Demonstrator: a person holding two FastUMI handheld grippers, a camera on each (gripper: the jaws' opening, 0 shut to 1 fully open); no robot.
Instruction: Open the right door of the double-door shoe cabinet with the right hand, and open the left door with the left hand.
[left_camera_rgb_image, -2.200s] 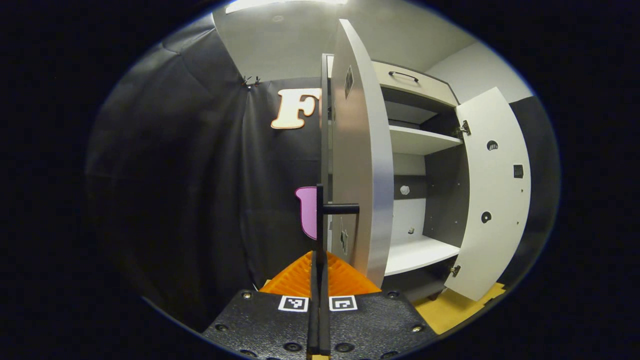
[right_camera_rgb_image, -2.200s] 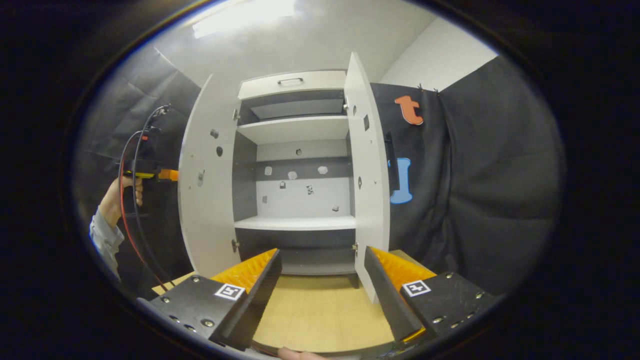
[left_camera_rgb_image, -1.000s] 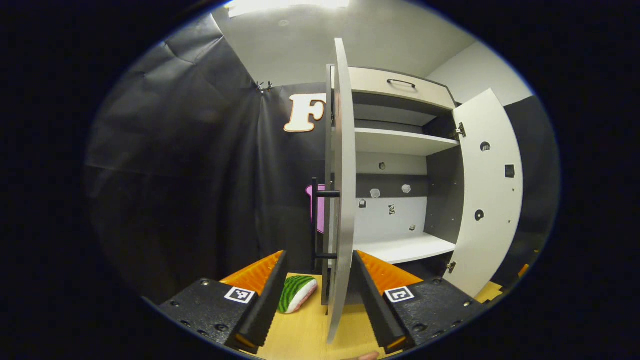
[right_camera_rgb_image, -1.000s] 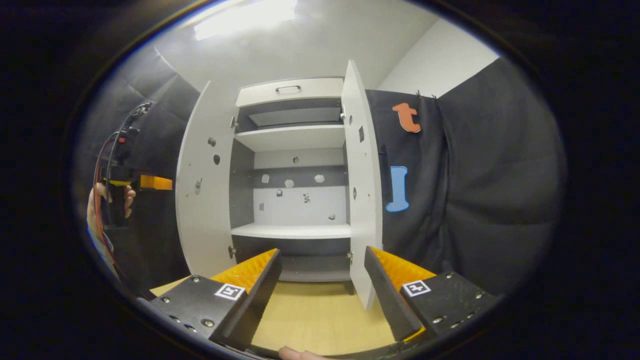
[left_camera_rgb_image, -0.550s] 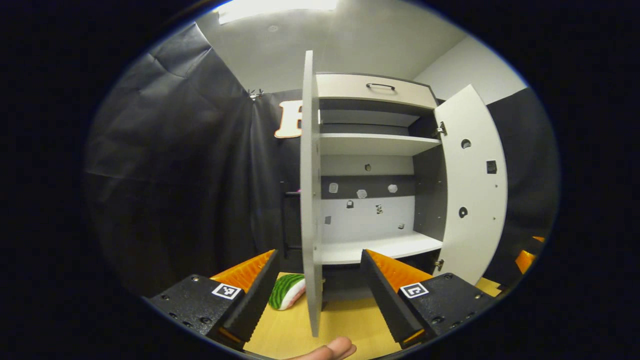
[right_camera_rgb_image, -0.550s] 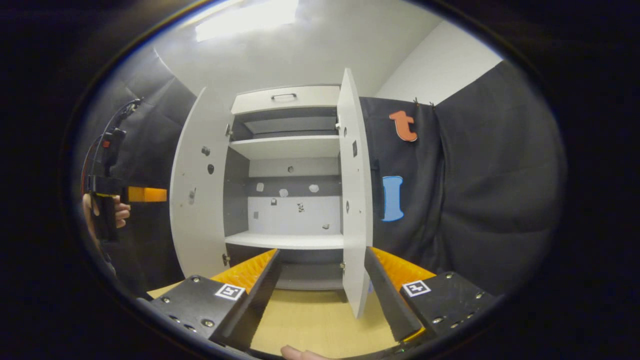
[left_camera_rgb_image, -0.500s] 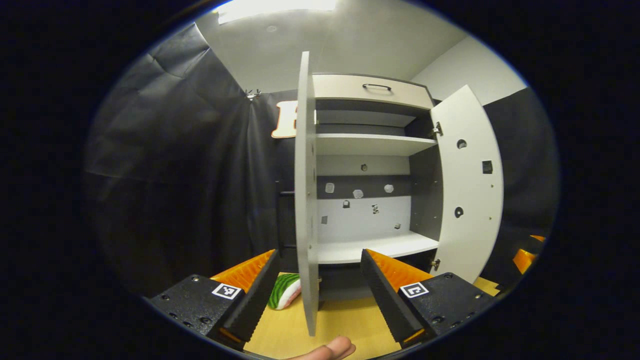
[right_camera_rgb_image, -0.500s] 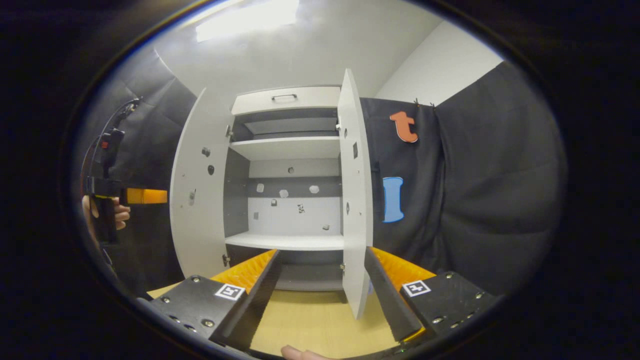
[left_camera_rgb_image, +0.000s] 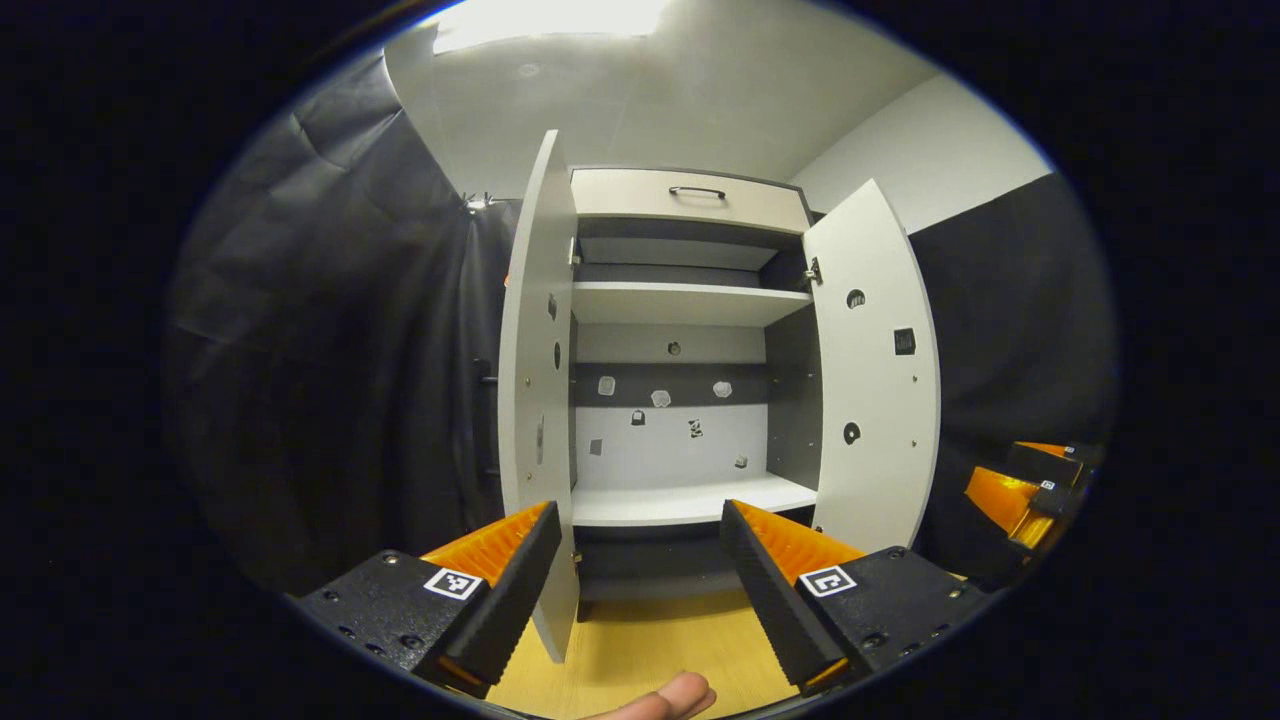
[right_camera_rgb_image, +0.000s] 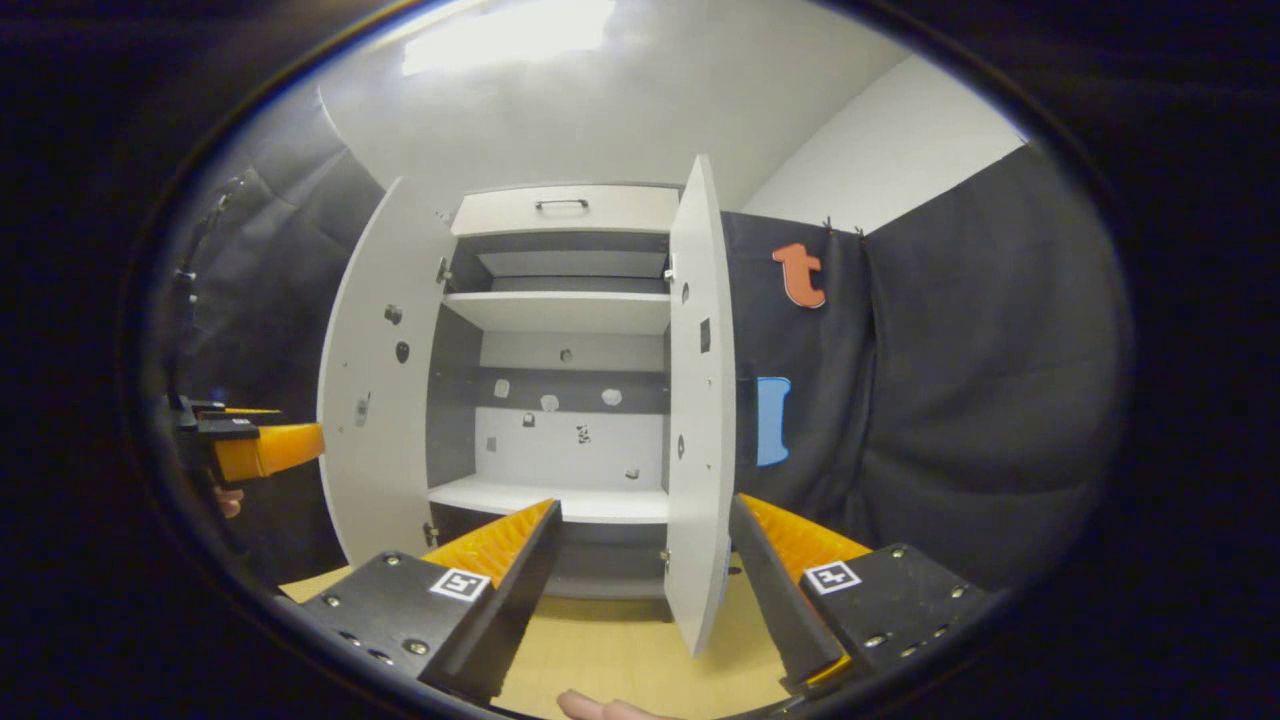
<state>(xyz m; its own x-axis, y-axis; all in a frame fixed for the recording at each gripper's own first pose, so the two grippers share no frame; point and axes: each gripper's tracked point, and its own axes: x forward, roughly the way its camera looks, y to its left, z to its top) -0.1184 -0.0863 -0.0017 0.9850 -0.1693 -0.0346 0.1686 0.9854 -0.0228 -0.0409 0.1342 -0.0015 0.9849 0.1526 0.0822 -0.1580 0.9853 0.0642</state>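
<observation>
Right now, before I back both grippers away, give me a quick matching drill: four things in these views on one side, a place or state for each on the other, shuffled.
Things:
1. white left door
2. white right door
3. small black drawer handle
4. left gripper

Places or states:
A. on the pale drawer front at the top of the white shoe cabinet
B. open, holding nothing, low in front of the cabinet
C. swung open, hinged on the right side
D. swung open, seen almost edge-on in the left gripper view

Pairs: 1-D, 2-C, 3-A, 4-B
</observation>
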